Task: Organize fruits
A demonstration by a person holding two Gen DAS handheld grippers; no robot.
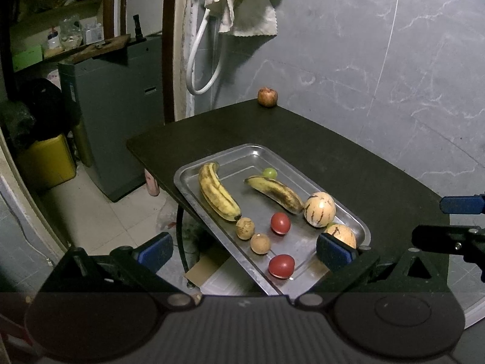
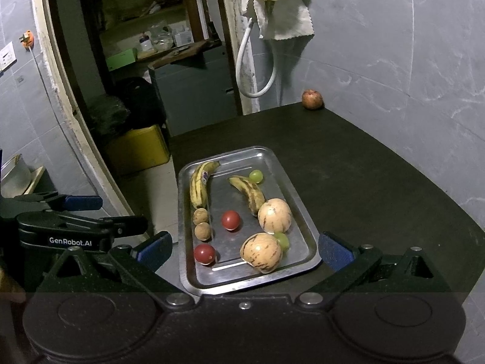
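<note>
— Both grippers hover above the tray's near end, holding nothing: the left gripper [image 1: 244,250] has its fingers [image 1: 156,250] spread wide, and so does the right gripper [image 2: 244,251].

— Where does the fruit lie?

— All but one lies in the steel tray [image 2: 303,212] near the bench [image 2: 379,197] left edge, ahead of and between the spread fingers. An apple [image 2: 312,99] sits alone at the far corner.

— How does it look, and how many?

— Two spotted bananas [image 2: 198,188], two striped pale melons [image 2: 274,215], two red tomatoes [image 2: 231,220], two small brown round fruits [image 2: 202,231], two green grapes [image 2: 256,176].
</note>
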